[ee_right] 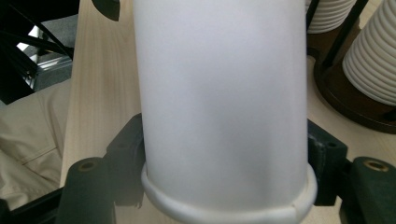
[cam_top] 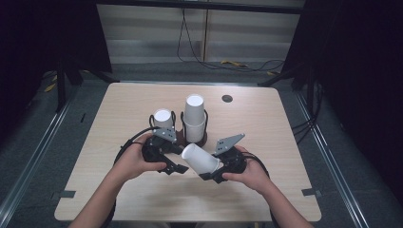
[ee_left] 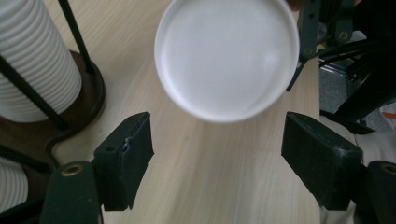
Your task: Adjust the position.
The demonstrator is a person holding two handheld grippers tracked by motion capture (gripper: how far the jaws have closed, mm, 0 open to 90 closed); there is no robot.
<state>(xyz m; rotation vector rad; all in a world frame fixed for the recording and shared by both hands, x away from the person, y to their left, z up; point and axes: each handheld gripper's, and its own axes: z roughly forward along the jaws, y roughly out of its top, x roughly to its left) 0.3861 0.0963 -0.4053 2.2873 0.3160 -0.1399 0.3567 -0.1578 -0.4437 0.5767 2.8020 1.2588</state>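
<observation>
Two hand-held grippers meet over the near middle of the table point(cam_top: 119, 109), with a single white paper cup point(cam_top: 200, 159) between them. The right gripper point(cam_top: 209, 175) clamps that cup close to its rolled rim, one black jaw pressed on each side of the wall (the right gripper view looks straight up the cup's side from the rim), so the cup lies tilted on its side above the wood, its closed bottom pointing left and slightly far. The left gripper point(cam_top: 179, 167) sits just left of the cup, facing its bottom; in the left gripper view the round white base point(ee_left: 227, 58) hangs beyond the two black jaws, which stand wide apart and touch nothing. Just beyond the hands stands a dark wire cup holder point(cam_top: 196, 138) on a brown base, carrying a tall stack of upside-down ribbed cups point(cam_top: 194, 114), with a shorter stack point(cam_top: 162, 118) to its left.
</observation>
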